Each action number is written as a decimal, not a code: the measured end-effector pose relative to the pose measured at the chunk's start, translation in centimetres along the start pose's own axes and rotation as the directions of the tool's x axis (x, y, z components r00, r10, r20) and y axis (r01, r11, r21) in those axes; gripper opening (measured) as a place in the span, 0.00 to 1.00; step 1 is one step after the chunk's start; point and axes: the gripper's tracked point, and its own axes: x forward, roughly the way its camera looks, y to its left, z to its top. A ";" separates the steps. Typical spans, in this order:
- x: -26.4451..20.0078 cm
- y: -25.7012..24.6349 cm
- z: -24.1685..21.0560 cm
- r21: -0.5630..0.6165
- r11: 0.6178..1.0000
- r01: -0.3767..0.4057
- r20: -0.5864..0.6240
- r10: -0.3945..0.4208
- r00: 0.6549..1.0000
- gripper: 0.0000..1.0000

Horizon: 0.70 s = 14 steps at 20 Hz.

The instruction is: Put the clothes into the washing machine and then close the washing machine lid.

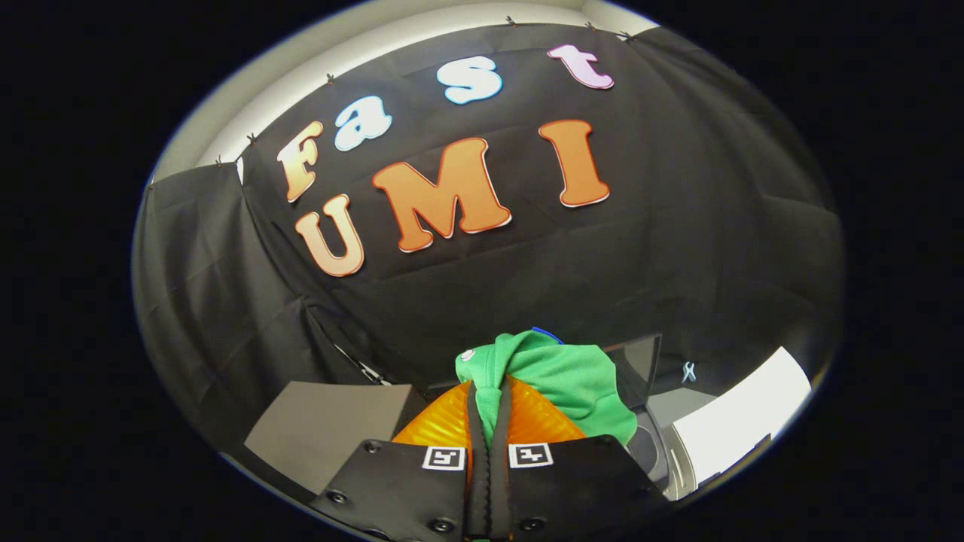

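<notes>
Between our fingers (476, 421), the tool (488, 452) is clenching the green garment (561, 376), and we are lifting it clear, probably to reach the washing machine (663, 452) at right.

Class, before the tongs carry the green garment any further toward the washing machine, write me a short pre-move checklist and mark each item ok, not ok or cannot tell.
1. Tongs closed on the green garment: ok, fabric is pinched between both fingers.
2. Garment lifted off any surface: ok, it hangs raised in front of the black cloth wall.
3. Washing machine within sight: ok, it lies below and right of the fingers.
4. Lid open: cannot tell.
5. Drum free of other clothes: cannot tell.
</notes>
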 end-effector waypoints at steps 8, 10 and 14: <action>2.9 -6.4 -6.4 -0.003 1.000 0.008 -0.128 -0.008 0.992 0.08; 4.1 -7.2 -8.4 -0.003 1.000 0.007 -0.162 -0.007 0.987 0.08; 6.7 -8.1 -12.9 -0.027 1.000 0.006 -0.241 -0.013 0.970 0.08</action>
